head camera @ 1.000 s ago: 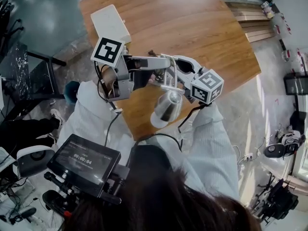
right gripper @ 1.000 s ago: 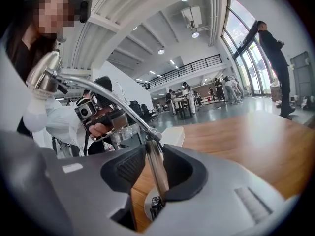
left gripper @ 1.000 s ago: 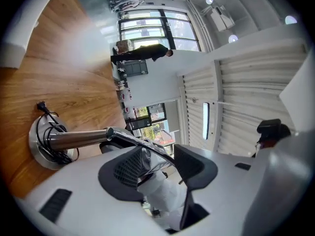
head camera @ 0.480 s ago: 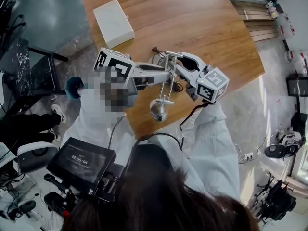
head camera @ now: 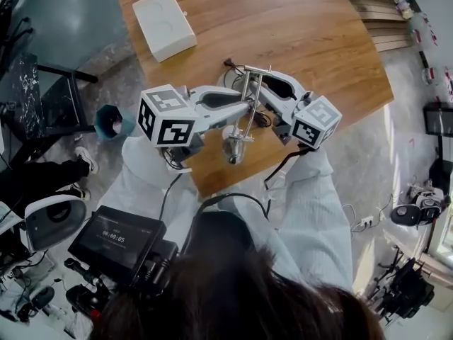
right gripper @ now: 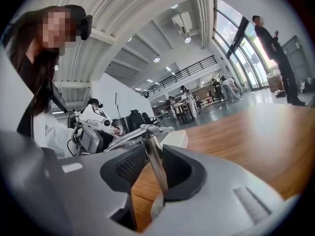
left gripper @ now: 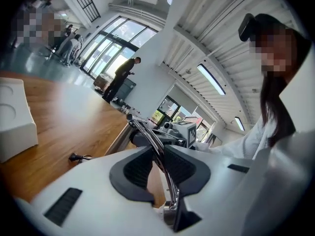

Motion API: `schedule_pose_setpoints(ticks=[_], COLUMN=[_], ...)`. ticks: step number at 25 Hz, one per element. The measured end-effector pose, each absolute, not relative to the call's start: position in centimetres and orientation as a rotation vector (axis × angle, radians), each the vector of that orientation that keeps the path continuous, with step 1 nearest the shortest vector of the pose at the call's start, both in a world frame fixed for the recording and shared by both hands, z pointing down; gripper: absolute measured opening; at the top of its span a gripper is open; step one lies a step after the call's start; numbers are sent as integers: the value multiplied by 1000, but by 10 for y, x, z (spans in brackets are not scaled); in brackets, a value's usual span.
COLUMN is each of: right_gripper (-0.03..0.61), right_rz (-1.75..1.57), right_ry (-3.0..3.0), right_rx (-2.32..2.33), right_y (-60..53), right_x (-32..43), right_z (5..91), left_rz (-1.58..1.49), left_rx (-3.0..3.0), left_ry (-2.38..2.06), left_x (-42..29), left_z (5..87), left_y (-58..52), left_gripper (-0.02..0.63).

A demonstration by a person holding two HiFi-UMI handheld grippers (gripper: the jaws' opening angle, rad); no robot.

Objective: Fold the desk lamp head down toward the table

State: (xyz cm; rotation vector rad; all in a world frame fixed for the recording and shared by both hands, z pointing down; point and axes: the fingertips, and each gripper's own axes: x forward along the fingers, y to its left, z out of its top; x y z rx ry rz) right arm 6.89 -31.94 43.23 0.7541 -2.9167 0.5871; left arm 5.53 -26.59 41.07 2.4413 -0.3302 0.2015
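A chrome desk lamp stands near the front edge of the wooden table (head camera: pixel 304 27). Its small bell-shaped head (head camera: pixel 233 149) hangs low at the end of the thin upper arm (head camera: pixel 247 112), below the top joint (head camera: pixel 256 71). From the left, my left gripper (head camera: pixel 244 108) reaches in; its jaws are closing, and the dark pads (left gripper: pixel 184 166) press on the upper arm (left gripper: pixel 158 154). My right gripper (head camera: pixel 264 94) comes from the right, jaws also closing, and holds the lamp's upright post (right gripper: pixel 153 166) between its pads (right gripper: pixel 177 168).
A white box (head camera: pixel 164 25) lies at the table's far left corner. The lamp's black cable and plug (left gripper: pixel 78 157) trail on the wood behind the lamp. A blue bin (head camera: pixel 112 121) sits on the floor left of the table. People stand far off by the windows.
The left gripper has rolled over and sunk, and its jaws have closed on the upper arm. The lamp head has swung down toward the table. The right gripper has kept its place.
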Motion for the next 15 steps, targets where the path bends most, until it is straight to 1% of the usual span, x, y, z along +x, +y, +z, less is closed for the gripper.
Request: schedule_pose_setpoints(ticks=[3, 7, 15], right_gripper=[110, 106, 106], right_rz=[609, 604, 562], right_ry=[-2929, -2932, -2914], right_rx=[719, 659, 546], right_y=[-321, -323, -320], right_x=[68, 68, 68], right_z=[435, 436, 439], left_rz=[146, 198, 156], left_rx=[2491, 2608, 2703], left_ry=[-321, -353, -321], left_x=[53, 54, 56], left_z=[413, 423, 428], left_y=[-268, -271, -270], left_gripper=[75, 74, 75])
